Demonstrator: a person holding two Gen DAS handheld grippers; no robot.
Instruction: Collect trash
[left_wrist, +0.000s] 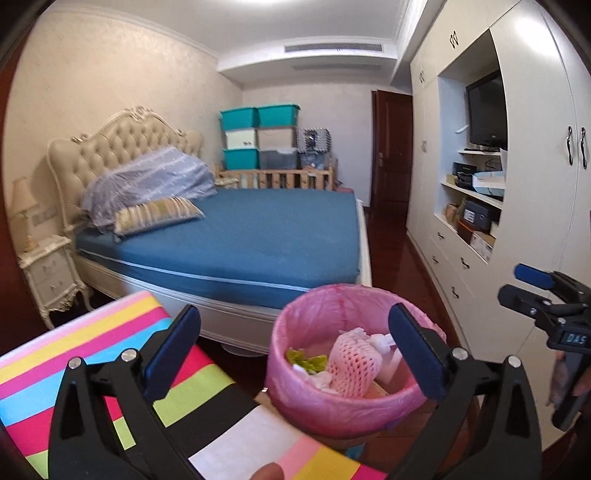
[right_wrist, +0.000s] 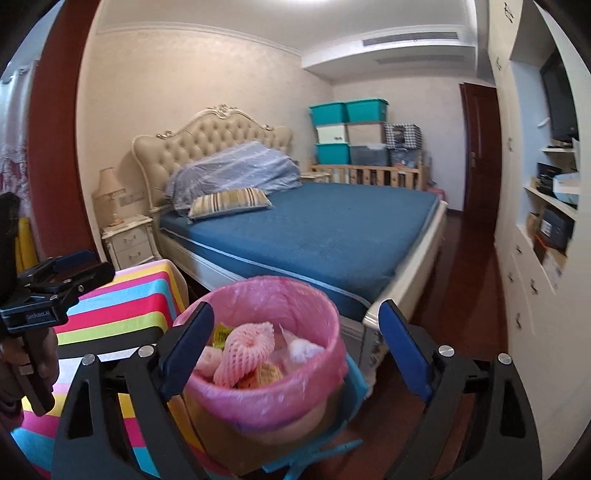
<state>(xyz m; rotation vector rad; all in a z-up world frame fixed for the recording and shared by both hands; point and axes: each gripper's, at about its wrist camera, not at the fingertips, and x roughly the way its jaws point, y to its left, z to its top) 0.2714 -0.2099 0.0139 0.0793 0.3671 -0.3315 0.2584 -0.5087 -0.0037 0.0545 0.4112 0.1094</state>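
Note:
A round bin lined with a pink bag (left_wrist: 295, 391) stands next to a table with a striped cloth (left_wrist: 85, 339). It holds a pink foam fruit net (left_wrist: 352, 363), green scraps (left_wrist: 306, 360) and white wrappers. In the right wrist view the bin (right_wrist: 273, 398) shows the foam net (right_wrist: 245, 349) and yellow packets (right_wrist: 269, 373). My left gripper (left_wrist: 295, 354) is open and empty, above the bin's left side. My right gripper (right_wrist: 297, 350) is open and empty over the bin. The right gripper also shows at the left view's right edge (left_wrist: 543, 291).
A bed with a blue mattress (left_wrist: 236, 240) lies behind the bin. White wardrobes with shelves and a TV (left_wrist: 484, 110) line the right wall. A nightstand (left_wrist: 48, 273) with a lamp stands left of the bed. Storage boxes (left_wrist: 258, 136) are stacked at the back.

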